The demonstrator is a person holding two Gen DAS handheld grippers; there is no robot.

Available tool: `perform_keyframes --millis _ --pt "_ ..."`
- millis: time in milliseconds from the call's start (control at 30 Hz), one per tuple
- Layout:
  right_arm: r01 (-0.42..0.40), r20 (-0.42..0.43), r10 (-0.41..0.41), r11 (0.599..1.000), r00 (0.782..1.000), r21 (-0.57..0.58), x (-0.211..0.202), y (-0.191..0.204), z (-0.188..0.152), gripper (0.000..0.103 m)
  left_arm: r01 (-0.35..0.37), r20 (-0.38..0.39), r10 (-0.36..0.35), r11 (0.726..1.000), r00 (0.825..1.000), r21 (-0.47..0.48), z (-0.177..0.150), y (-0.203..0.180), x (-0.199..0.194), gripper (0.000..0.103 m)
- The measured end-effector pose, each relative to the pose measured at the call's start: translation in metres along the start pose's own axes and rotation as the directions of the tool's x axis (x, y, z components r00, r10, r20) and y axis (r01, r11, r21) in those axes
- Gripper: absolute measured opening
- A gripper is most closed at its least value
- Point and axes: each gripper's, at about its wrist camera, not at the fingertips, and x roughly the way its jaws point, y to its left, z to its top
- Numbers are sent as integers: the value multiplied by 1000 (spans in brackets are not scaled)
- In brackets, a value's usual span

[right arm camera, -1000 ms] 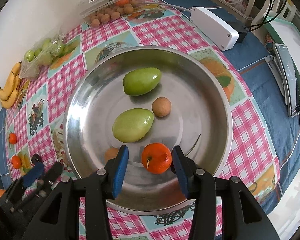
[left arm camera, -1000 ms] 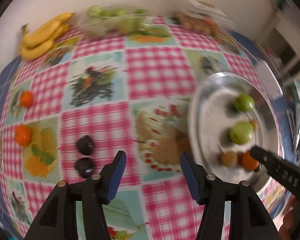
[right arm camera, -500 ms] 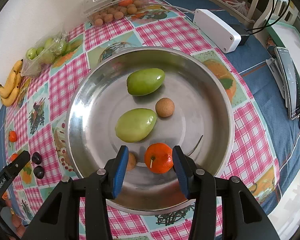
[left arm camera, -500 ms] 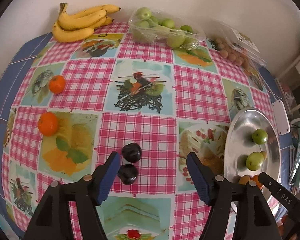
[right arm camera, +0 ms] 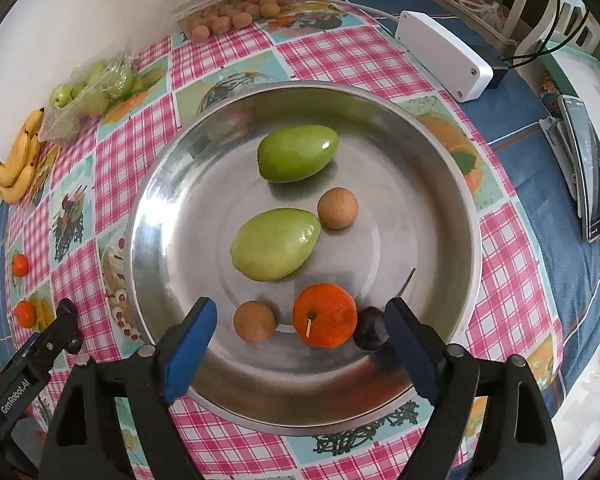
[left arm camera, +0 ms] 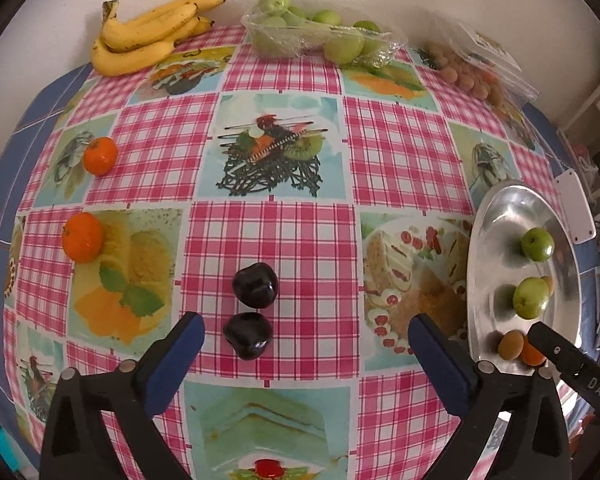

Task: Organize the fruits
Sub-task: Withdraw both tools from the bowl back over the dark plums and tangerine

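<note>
The left gripper (left arm camera: 306, 344) is opening wide above the table (left arm camera: 308, 240). The near plum (left arm camera: 247, 335) lies between its fingers but no pad touches it; the far plum (left arm camera: 255, 285) sits just behind. Two oranges (left arm camera: 82, 237) lie far to the left, well apart.

The right gripper (right arm camera: 300, 338) is also opening, released, over the steel bowl (right arm camera: 452, 184). Between its fingers lie an orange (right arm camera: 325, 315), a brown fruit (right arm camera: 254, 321) and a dark plum (right arm camera: 370, 334) just beside the right finger; whether that pad touches the plum I cannot tell. Two green fruits (right arm camera: 275, 243) and another brown one (right arm camera: 337, 207) rest farther in the bowl. Bananas (left arm camera: 148, 36) lie at the far edge of the table.
</note>
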Motion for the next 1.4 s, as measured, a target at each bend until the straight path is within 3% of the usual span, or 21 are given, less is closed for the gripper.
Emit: perform_keyframes --millis 200,733,1133,1400 --pt "-7 15 8 1000 1000 -12 -1 3 -1 102 -7 6 7 1000 1000 -10 -1 3 3 103" --pt "-96 59 100 994 993 -60 -11 24 -4 102 12 63 -15 999 998 37 2 9 -21 103" --pt "-142 38 149 977 988 -158 -9 58 -5 102 -5 102 7 1000 995 -19 14 61 -37 103" --pt "-136 20 144 967 989 -216 -4 87 -15 102 -79 106 89 993 990 -89 21 118 -38 103"
